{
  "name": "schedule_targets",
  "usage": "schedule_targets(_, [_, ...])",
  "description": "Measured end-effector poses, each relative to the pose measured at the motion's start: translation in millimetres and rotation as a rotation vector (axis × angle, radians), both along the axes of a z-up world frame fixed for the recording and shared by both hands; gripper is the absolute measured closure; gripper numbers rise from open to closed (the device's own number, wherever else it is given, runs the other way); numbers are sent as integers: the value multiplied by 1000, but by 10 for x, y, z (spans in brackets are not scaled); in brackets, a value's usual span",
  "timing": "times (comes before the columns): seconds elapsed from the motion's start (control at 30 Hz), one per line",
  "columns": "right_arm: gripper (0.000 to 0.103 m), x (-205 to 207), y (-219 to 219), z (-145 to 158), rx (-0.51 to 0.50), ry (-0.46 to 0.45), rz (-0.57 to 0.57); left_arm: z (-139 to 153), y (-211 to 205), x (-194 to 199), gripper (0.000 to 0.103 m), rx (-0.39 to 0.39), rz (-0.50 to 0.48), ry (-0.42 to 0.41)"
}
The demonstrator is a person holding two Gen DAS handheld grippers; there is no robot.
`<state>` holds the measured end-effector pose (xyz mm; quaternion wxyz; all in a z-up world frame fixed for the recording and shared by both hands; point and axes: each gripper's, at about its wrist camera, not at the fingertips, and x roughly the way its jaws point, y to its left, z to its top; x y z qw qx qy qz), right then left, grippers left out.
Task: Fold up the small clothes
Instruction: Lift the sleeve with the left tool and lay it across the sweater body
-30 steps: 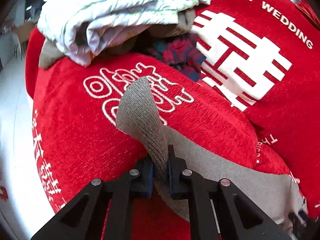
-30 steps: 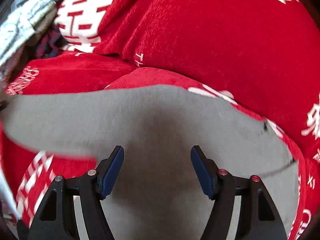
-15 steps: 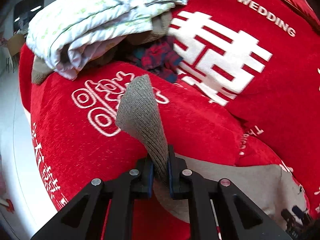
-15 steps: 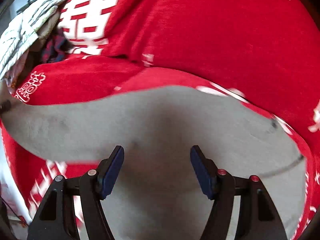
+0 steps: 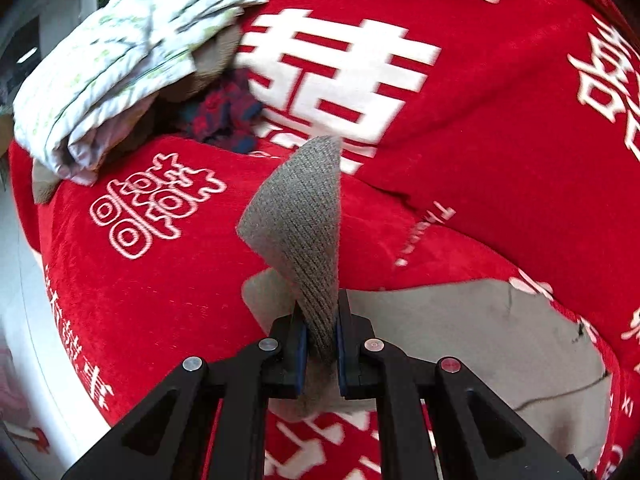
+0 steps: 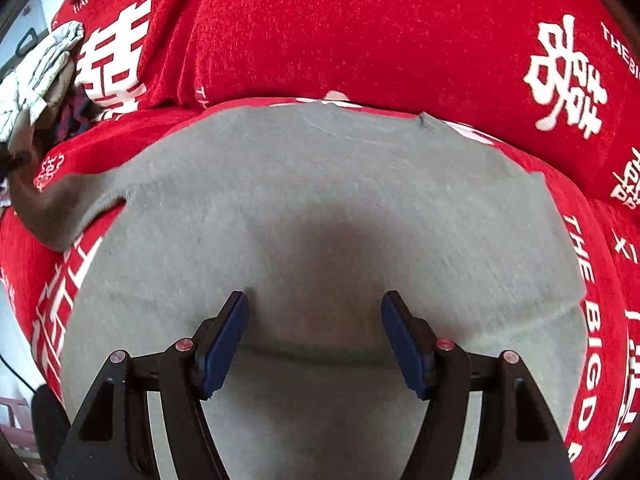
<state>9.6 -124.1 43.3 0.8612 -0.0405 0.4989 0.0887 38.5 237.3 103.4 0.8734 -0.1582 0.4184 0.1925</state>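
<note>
A grey knit garment (image 6: 320, 200) lies spread on the red sofa seat. My left gripper (image 5: 322, 346) is shut on its ribbed cuff (image 5: 304, 216), which stands up from between the jaws; the garment's body (image 5: 480, 344) lies flat to the right. My right gripper (image 6: 314, 332) is open and empty, its blue pads (image 6: 224, 336) just above the middle of the garment. The sleeve (image 6: 60, 208) stretches off to the left in the right wrist view.
The red sofa cover (image 5: 480, 160) with white lettering fills both views. A pile of clothes, with a white printed piece (image 5: 120, 64) on top and a plaid one (image 5: 224, 116) beneath, sits at the far left. The sofa's front edge (image 5: 44, 300) drops off at left.
My left gripper has carried the cuff to the right, toward the garment's body. The right gripper has moved forward over the garment and stays open.
</note>
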Motion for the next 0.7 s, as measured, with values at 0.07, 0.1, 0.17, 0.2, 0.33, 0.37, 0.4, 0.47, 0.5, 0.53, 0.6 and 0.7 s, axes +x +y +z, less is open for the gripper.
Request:
schedule_targets(0.07, [31,-111,-50,1,-16,-24,11,18,-176,38,90,16,-23,9])
schedule_targets(0.1, [31,-159,-69,11,-23,-36,17,23,-260,55,90,24,-34,13])
schedule_targets(0.17, [31,-248,-84,26,-43,-59,36,32,-426,87,90,44,-52,26])
schedule_targets(0.2, [31,-289,-100,27,-46,-65,47,37,-527,114,90,52,-61,35])
schedule_targets(0.33, [31,-401,-154,36,-53,-81,62,64,-836,197,90,77,-96,51])
schedule_targets(0.37, [31,-421,-173,46,-50,-85,65,71,-916,212,91,83,-106,54])
schedule_targets(0.4, [31,-440,-207,60,-46,-90,66,82,-1027,232,91,92,-119,57])
schedule_targets(0.47, [31,-455,-265,83,-46,-97,61,100,-1203,268,91,102,-139,62])
schedule_targets(0.5, [31,-458,-310,96,-45,-98,55,107,-1279,281,91,107,-147,64])
schedule_targets(0.53, [31,-463,-360,110,-40,-99,47,114,-1378,297,91,112,-160,65])
schedule_targets(0.6, [31,-476,-455,125,-27,-101,29,119,-1584,343,91,124,-186,69])
schedule_targets(0.7, [31,-486,-627,152,-4,-102,-1,105,-1866,398,91,141,-222,79])
